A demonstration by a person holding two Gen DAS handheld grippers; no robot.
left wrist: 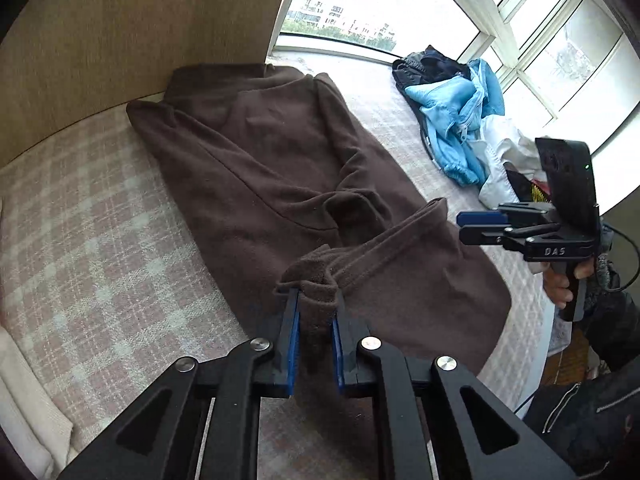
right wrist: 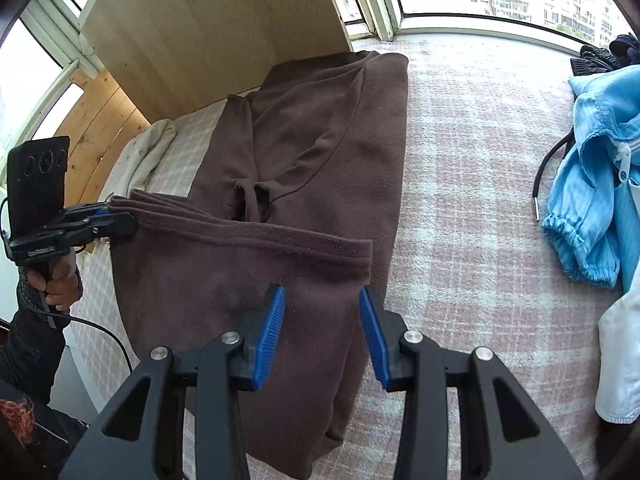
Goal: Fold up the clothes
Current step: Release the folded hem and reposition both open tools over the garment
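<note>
One brown garment [right wrist: 304, 152], one blue jacket [right wrist: 592, 184], one white garment [left wrist: 500, 160], two claws: left [left wrist: 316, 300], right [right wrist: 322, 300].

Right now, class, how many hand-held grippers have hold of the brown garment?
1. The left hand-held gripper pinches a bunched corner of the brown garment. The right hand-held gripper hangs open above the cloth near its other corner, gripping nothing.

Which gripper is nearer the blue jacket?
Right. The right gripper hangs over the brown garment's edge beside the blue jacket; the left gripper grips the far corner.
</note>
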